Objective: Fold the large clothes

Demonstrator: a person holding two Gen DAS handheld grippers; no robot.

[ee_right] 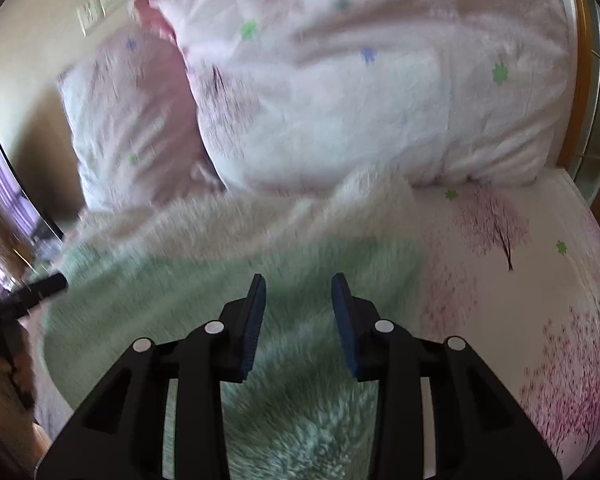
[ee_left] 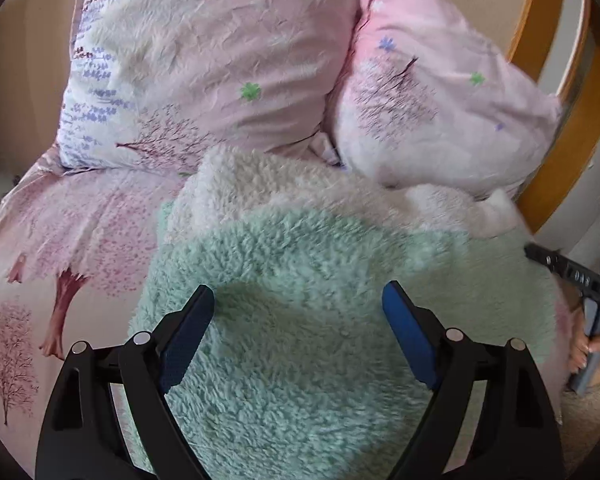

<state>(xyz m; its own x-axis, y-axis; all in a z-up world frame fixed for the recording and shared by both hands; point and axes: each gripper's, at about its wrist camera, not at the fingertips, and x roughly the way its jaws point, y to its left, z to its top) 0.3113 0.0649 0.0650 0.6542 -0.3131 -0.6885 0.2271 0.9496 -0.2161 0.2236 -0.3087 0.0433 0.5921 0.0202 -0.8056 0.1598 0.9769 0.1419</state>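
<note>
Mint-green fleece [ee_left: 300, 280] with a cream upper band lies spread on a bed covered by a pink sheet [ee_left: 80, 232] printed with trees. In the left wrist view the fleece fills the frame from the centre down to 6 o'clock, its cream edge reaching toward 12 o'clock, where it meets two pillows. The big pillow [ee_left: 204, 60] stands at 11 o'clock and the small pillow [ee_left: 440, 112] at 1 o'clock, the two pressed against each other; both wear the same pink print with small green and blue flowers. A wooden frame [ee_left: 556, 92] curves down the 2 o'clock edge.

The left gripper [ee_left: 298, 300] hangs over the green part with its jaws spread wide, nothing between the blue pads; whether the tips touch the pile I cannot tell. At 4 o'clock in that view a hand [ee_left: 592, 354] grips a dark handle, with black hardware just above it.

The right wrist view is blurred. There the fleece [ee_right: 228, 264] runs from 9 o'clock through the centre to 6 o'clock, the sheet [ee_right: 540, 280] bare at 3 to 4 o'clock, the pillows along the top. The right gripper [ee_right: 299, 280] is over the green pile, jaws partly apart, with a clear gap between the pads and no cloth pinched in it. Black parts of the other tool [ee_right: 40, 288] show at 9 o'clock.
</note>
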